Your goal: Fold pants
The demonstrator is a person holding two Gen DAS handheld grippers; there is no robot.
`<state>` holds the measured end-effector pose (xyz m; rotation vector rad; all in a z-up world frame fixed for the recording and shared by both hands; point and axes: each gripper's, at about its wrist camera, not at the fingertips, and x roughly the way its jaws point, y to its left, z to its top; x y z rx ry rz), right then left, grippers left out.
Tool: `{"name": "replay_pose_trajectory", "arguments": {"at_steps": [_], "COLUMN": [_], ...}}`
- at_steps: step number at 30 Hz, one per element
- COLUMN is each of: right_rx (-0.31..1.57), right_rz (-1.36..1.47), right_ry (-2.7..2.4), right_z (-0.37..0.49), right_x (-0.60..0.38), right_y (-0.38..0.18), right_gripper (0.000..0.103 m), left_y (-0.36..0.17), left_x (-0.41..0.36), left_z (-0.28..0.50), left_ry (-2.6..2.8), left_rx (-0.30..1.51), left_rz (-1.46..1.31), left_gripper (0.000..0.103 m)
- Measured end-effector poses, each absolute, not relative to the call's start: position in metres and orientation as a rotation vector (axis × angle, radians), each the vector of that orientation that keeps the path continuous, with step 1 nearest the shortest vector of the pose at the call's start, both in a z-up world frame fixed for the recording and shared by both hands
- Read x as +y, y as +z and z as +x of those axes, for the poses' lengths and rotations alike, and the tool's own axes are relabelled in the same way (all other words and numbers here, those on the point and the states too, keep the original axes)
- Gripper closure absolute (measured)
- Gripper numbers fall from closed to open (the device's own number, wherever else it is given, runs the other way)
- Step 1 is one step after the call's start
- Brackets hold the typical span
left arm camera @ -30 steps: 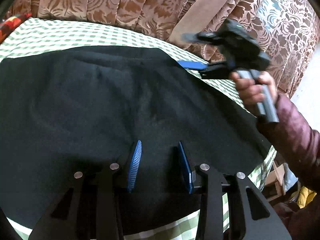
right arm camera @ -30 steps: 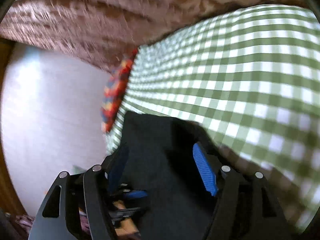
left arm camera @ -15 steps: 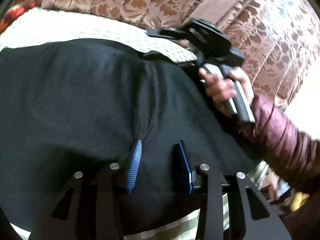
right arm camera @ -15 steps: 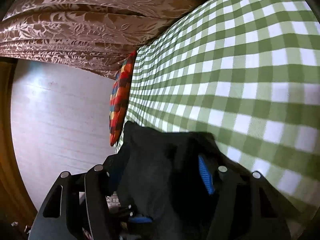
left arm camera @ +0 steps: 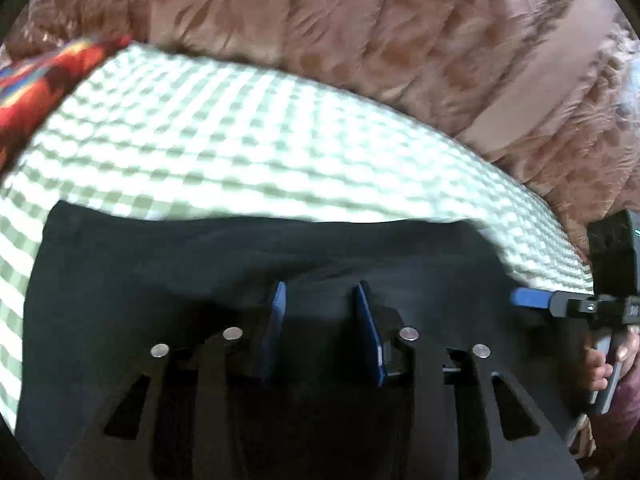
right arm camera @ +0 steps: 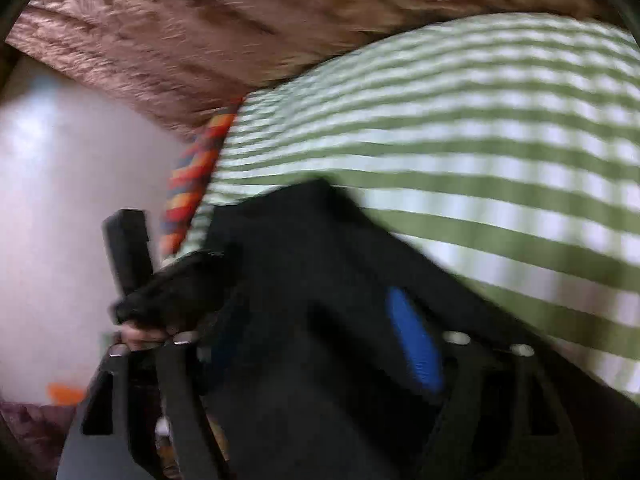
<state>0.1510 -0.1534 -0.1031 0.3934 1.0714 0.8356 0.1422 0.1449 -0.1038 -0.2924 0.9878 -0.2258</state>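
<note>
The black pants lie on the green-and-white checked bedcover. My left gripper has black cloth bunched between its blue pads and is shut on the pants. My right gripper also has black pants cloth between its pads and holds it; its right blue pad shows, the left one is hidden by cloth. The right gripper shows at the right edge of the left wrist view, at the pants' edge. The left gripper shows in the right wrist view.
Brown patterned curtains hang behind the bed. A red and orange patterned cushion lies at the bed's far left corner; it also shows in the right wrist view. A pale wall is beyond the bed.
Both grippers have pulled the pants cloth back toward the near edge, so much more checked bedcover shows beyond the pants. The right gripper moved from the far right to level with the left gripper.
</note>
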Motion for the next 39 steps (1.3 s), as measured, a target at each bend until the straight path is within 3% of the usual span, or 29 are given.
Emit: {"name": "replay_pose_trajectory", "arguments": {"at_steps": [1,2,4,6,7,8,9,10,16,25,34,36,39], "right_rx": [1.060,1.060,1.060,1.053,1.045,1.035,1.019,1.002,0.963,1.000,0.976,0.956,0.924], "right_rz": [0.413,0.458,0.546,0.543,0.533,0.531,0.521,0.504,0.426,0.302,0.321,0.308,0.288], "right_ry": [0.814,0.799,0.813,0.806,0.809,0.813,0.809,0.805,0.872,0.850,0.812,0.808,0.823], "right_z": [0.152,0.154,0.155,0.151,0.147,0.143,0.135,0.127,0.077,0.018,0.010,0.005,-0.001], "right_x": [-0.161,-0.169,-0.179,-0.180,-0.179,-0.178,-0.176,-0.173,-0.151,-0.133,-0.137,-0.137,-0.133], "right_y": [-0.109,-0.114,-0.121,-0.118,-0.114,-0.109,-0.102,-0.093,-0.069,-0.092,-0.106,-0.107,-0.108], "right_gripper": [0.082,0.088,0.089,0.082,0.069,0.056,0.051,0.045,0.045,0.037,0.030,0.028,0.019], "left_y": [-0.108,-0.110,-0.108,-0.103,-0.099,-0.093,-0.086,-0.081,-0.052,-0.070,-0.074,-0.076,-0.071], "left_x": [0.154,0.162,0.168,0.174,0.176,0.180,0.184,0.190,0.256,0.340,0.311,0.299,0.291], "left_z": [0.142,0.141,0.140,0.135,0.132,0.125,0.118,0.110,0.055,-0.035,-0.025,-0.014,-0.002], "left_ry": [-0.246,-0.251,-0.255,-0.246,-0.237,-0.212,-0.192,-0.176,-0.018,0.213,0.140,0.166,0.210], "left_rx": [0.978,0.976,0.977,0.972,0.964,0.948,0.926,0.903,0.802,0.788,0.829,0.860,0.860], "left_rz": [-0.334,-0.369,-0.397,-0.441,-0.455,-0.463,-0.474,-0.490,-0.622,-0.782,-0.775,-0.673,-0.575], "left_gripper": [0.074,0.080,0.081,0.080,0.079,0.069,0.060,0.059,0.059,0.059,0.059,0.095,0.098]}}
